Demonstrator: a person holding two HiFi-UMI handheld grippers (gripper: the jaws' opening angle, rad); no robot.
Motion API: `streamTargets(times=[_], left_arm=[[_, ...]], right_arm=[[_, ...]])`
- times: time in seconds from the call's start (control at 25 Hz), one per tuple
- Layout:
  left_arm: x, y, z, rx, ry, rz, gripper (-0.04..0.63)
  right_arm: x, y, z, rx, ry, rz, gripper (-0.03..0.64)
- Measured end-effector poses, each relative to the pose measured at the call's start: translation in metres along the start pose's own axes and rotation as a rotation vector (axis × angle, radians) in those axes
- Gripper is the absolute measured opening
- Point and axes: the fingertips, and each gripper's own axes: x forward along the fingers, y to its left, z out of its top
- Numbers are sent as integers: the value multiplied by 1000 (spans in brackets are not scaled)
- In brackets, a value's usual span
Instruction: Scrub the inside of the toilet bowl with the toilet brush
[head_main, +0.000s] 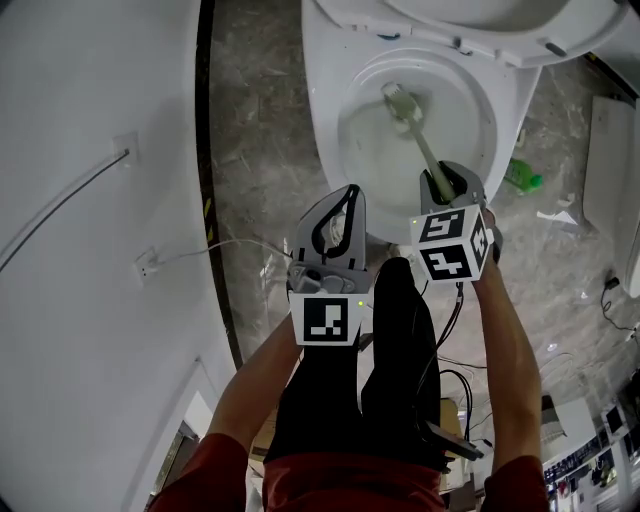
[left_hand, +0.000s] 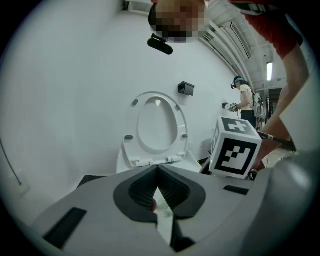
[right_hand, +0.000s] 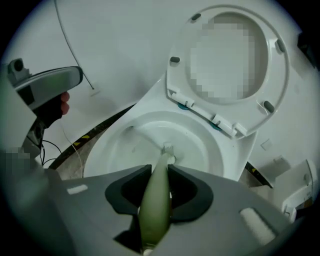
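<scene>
**Clearances.** The toilet bowl (head_main: 322, 120) stands at the far end of the floor (head_main: 255, 150), with its seat (head_main: 470, 35) raised against the back. A white wall (head_main: 90, 200) runs close along the left, and a dark strip lies at its foot. The floor strip between wall and bowl is narrow. To the right of the bowl the floor is wider, and a small green object (head_main: 522, 177) lies there near the base. A thin cable (head_main: 60, 215) runs across the wall.

**Materials.** The bowl and seat are smooth, glossy white and oval. The floor is grey, veined stone. The toilet brush (head_main: 420, 140) has a slim olive-green handle and a pale bristled head.

**Positions.** The right tongs (head_main: 442, 182) are at the near rim of the bowl and are clamped on the upper handle of the brush. The shaft slants down and away from them. The brush head sits low inside the bowl, towards the far wall. The left tongs (head_main: 348, 195) are just left of the right ones, over the near left rim and clear of the brush. Their tips are together with nothing between them.
</scene>
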Motion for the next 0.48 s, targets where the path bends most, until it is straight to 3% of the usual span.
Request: streamTargets(times=[0.16,0.36,0.48], left_arm=[[1,11,6,5,-48,20,5],[2,18,-6,-2,1,28,5],[1,20,-3,-18,-24,38,5]], right_arm=[[15,-6,-3,20,40,-12,115],[44,-10,-8,-37,92,-27,115],[46,-11,-2,9,97,-24,115]])
